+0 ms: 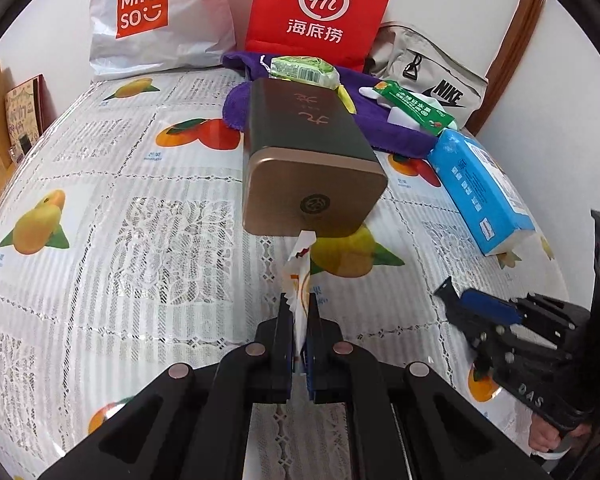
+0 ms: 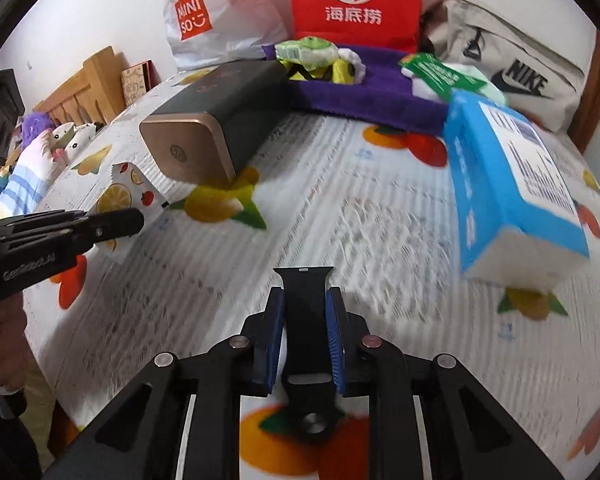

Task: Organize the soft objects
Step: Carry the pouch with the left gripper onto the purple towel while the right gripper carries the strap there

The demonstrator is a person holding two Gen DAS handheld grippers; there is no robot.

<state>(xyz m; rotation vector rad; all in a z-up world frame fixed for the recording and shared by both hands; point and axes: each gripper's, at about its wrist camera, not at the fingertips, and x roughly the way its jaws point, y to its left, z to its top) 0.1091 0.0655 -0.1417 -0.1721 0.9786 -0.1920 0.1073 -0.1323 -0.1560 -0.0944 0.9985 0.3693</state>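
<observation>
Pinching a fruit-print sachet (image 1: pixel 299 280) between closed jaws, the left gripper (image 1: pixel 299 304) holds it over the tablecloth (image 1: pixel 140 208), just in front of the tin (image 1: pixel 312 184). The right gripper (image 2: pixel 306 308) is clamped on a black strap (image 2: pixel 308 320); a blue tissue pack (image 2: pixel 512 184) lies near, and farther back a purple towel (image 2: pixel 364 96).

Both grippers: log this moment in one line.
left gripper: shut on fruit-print sachet | right gripper: shut on black strap | purple towel: not reached
</observation>
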